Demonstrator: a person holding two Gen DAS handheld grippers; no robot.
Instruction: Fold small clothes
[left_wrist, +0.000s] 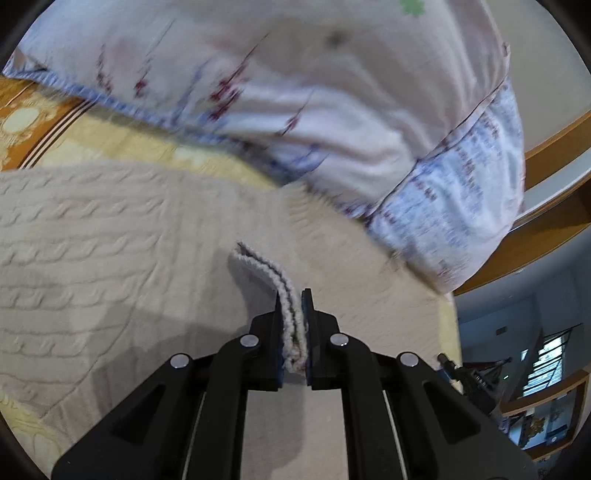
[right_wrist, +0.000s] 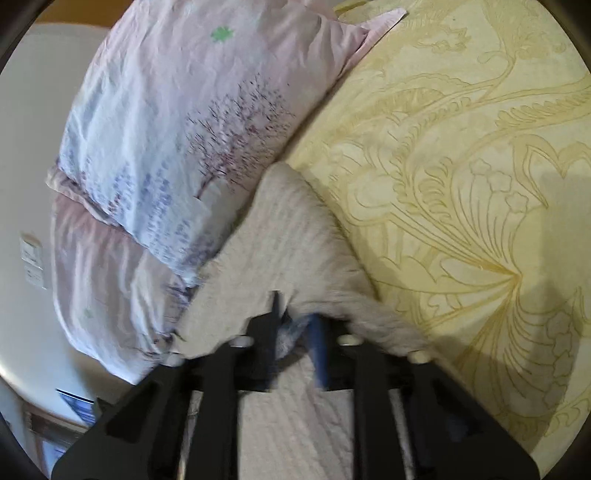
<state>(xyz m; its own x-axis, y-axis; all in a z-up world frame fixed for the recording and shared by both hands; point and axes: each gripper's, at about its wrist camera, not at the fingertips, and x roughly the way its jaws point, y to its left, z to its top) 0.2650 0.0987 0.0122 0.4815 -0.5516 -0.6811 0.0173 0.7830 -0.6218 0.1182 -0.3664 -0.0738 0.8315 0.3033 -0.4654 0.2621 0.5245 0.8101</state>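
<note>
Both grippers' fingers (left_wrist: 275, 325) (right_wrist: 275, 317) clamped.

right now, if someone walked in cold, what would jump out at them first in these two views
First, the beige cable-knit garment spread over the yellow patterned bedspread. The left gripper is pinched shut on a raised, doubled fold of its edge, and the right gripper is clamped on another bunched part. Just behind looms a big pale pillow with a purple tree print, resting against the knit's far end.

No readable text, label, brand or number is showing in either view. The pillow (left_wrist: 332, 110) is carrying only printed branches and blurred bluish marks, and the yellow bedsheet (right_wrist: 461, 166) is showing only a floral line pattern, with no letters.
</note>
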